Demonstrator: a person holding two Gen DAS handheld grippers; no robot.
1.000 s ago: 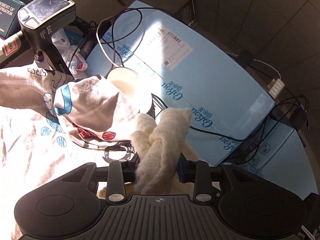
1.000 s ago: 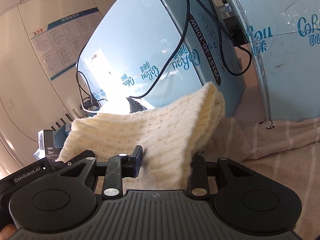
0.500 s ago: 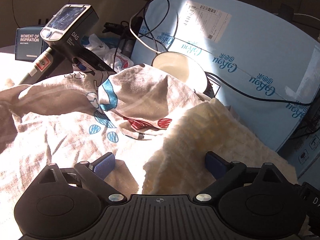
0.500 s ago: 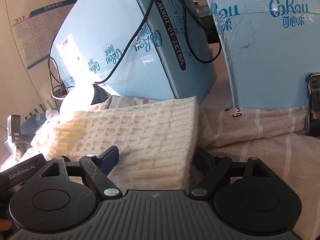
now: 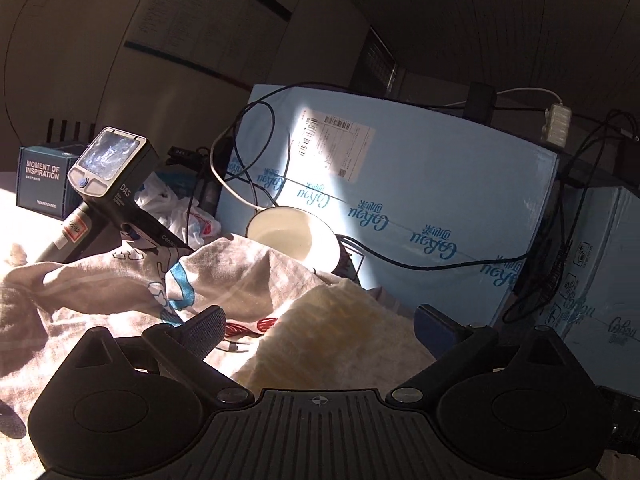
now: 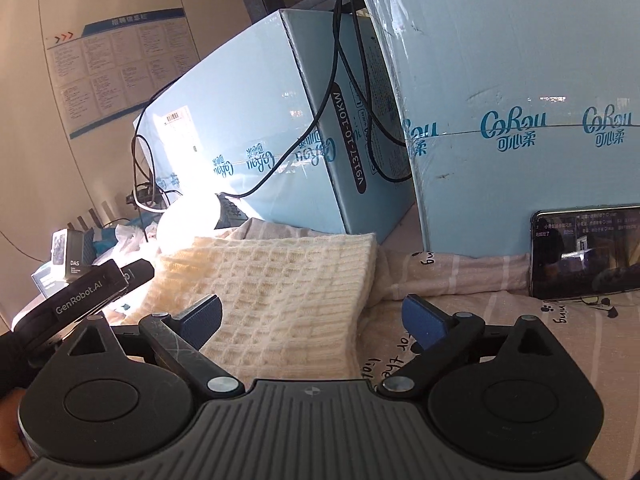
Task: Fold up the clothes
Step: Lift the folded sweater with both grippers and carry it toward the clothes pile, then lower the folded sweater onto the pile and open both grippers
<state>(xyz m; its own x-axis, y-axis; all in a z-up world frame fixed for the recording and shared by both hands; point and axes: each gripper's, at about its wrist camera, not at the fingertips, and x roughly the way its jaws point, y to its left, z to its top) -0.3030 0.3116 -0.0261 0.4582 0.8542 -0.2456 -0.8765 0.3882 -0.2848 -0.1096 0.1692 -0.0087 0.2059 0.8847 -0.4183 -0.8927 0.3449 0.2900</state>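
striped bedsheet (image 6: 500, 276) bears cream sweater (image 6: 280, 280); both grippers' jaws just opened, released.

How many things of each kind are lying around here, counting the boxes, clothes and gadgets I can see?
Light blue cartons: 2
Cream knitted garment: 1
Printed cloth: 1
White bowl: 1
Phone: 1
Small dark box: 1
Spare handheld gripper: 1
Total: 8
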